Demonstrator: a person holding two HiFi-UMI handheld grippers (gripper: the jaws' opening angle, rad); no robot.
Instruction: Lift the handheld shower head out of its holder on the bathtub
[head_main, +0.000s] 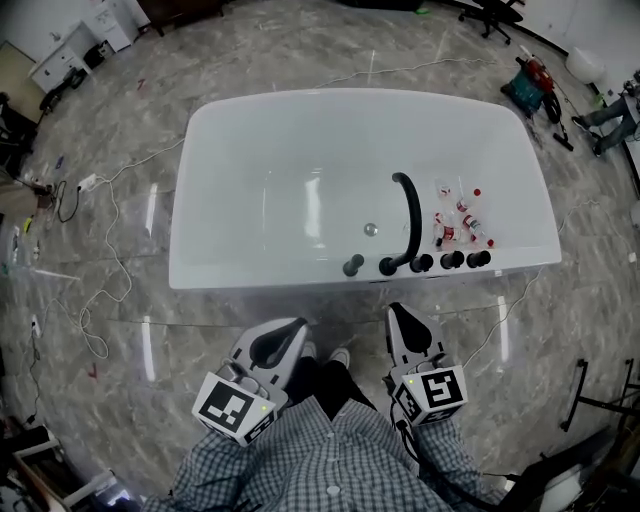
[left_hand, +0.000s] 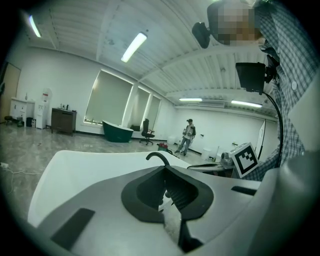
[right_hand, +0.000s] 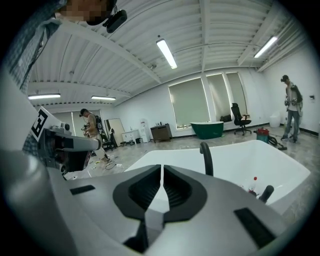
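Both left gripper (head_main: 294, 327) and right gripper (head_main: 401, 313) jaws closed, empty; drain (head_main: 371, 229) shows only in head view.

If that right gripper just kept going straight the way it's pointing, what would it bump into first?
Most likely the white bathtub's near side, about where the black knobs sit beside the curved spout. Only floor lies before the right gripper, though depth is unclear.
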